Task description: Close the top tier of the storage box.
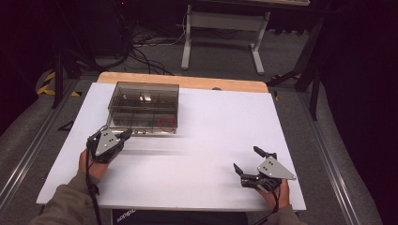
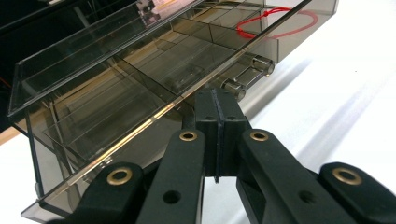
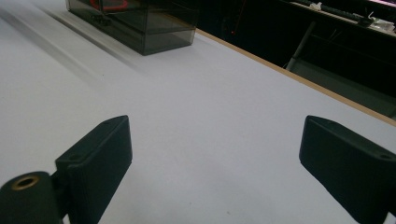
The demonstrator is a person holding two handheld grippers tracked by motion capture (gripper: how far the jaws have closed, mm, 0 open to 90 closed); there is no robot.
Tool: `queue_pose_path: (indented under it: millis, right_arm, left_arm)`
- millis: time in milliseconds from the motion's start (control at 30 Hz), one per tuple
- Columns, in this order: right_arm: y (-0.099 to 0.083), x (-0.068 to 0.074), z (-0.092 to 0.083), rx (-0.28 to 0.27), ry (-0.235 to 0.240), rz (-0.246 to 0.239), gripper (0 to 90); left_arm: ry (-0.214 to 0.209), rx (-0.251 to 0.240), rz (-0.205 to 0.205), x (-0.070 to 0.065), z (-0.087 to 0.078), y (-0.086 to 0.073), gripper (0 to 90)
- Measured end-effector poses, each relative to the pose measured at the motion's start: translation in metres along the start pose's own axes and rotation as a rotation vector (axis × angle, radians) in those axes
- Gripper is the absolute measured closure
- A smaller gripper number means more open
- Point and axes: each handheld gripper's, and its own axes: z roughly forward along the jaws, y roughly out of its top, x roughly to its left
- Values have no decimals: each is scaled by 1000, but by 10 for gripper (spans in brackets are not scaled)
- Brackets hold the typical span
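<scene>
Smoked clear plastic organiser box (image 1: pixel 143 108) stands at the far left of the white tabletop (image 1: pixel 211 140); a red cord loop (image 1: pixel 166 123) lies in its near right compartment. Left claw (image 1: pixel 126 134), pads pressed together with nothing between them, sits at the box's front edge near two small cylindrical knobs (image 2: pixel 245 77). Right claw (image 1: pixel 248 161) rests well apart near the right front, jaws spread wide and empty.
</scene>
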Motion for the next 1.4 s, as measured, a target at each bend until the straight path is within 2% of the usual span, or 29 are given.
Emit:
queue_pose_path:
  millis: [267, 667, 933, 1133, 1400]
  right_arm:
    - [0, 0, 1, 4, 3, -4, 104]
    - [0, 1, 2, 10, 3, -11, 104]
    - [0, 1, 1, 10, 2, -13, 106]
    - [0, 1, 2, 11, 4, -15, 106]
    - [0, 1, 2, 14, 2, -16, 106]
  left_arm:
    - [-11, 5, 25, 0, 2, 2, 895]
    - [14, -12, 23, 2, 1, 4, 896]
    - [8, -8, 29, 5, 3, 5, 895]
    - [29, -11, 23, 7, 5, 5, 895]
    - [27, -8, 26, 8, 9, 6, 895]
